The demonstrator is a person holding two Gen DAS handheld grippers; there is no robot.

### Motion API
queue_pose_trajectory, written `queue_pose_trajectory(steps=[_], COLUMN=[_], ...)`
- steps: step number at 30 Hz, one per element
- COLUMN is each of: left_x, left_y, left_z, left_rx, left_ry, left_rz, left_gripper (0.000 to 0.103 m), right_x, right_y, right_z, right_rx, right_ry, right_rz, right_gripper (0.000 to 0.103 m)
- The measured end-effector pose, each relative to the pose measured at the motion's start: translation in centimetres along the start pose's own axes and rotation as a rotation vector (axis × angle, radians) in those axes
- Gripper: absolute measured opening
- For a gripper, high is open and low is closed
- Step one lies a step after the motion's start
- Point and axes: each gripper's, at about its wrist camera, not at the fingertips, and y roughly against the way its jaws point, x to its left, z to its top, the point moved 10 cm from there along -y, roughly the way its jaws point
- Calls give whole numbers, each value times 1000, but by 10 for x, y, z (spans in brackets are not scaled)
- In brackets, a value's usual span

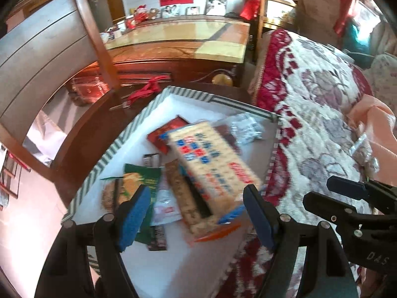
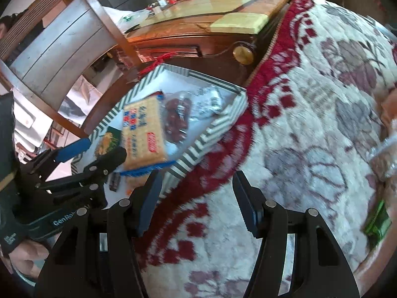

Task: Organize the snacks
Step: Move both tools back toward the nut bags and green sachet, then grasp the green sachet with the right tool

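A box with a green-and-white striped rim [image 1: 104, 159] [image 2: 211, 134] sits beside a flowered blanket and holds several snacks. On top lies a long cracker pack [image 1: 211, 164] [image 2: 144, 134], over a green packet [image 1: 141, 178], a red packet [image 1: 168, 131], a bag of red dates [image 2: 177, 119] and a silver wrapper [image 1: 245, 126]. My left gripper [image 1: 196, 213] [image 2: 96, 151] hovers open over the box, its pads clear of the cracker pack. Open and empty, my right gripper [image 2: 197, 201] [image 1: 347, 196] hangs over the blanket just right of the box. A clear snack bag [image 2: 382, 156] [image 1: 362, 154] and a green packet [image 2: 377, 223] lie on the blanket.
The red-and-white blanket [image 2: 310, 99] fills the right side. A dark wooden cabinet [image 1: 173, 57] with a glossy top stands behind the box, a curved wooden chair back [image 1: 94, 29] to its left. A hand [image 2: 27, 255] holds the left gripper.
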Motion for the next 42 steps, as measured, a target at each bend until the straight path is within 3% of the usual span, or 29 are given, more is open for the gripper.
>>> queue_pose_trajectory(steps=[16, 26, 33, 38, 42], left_x=[-90, -152, -198, -206, -200], left_y=[2, 1, 0, -3, -8], left_z=[-8, -13, -22, -25, -27], left_rx=[19, 34, 65, 74, 90], left_ry=[-129, -223, -298, -319, -311], left_rz=[-104, -172, -233, -233, -222], left_gripper=[79, 79, 79, 79, 79], right_x=[-104, -191, -230, -235, -237], right_y=[46, 93, 111, 99, 82], right_z=[-50, -89, -99, -95, -90], right_rx=[-24, -57, -86, -67, 7], right_ry=[-154, -291, -397, -347, -175], right_rz=[-102, -219, -232, -255, -316], right_gripper=[59, 59, 59, 59, 59])
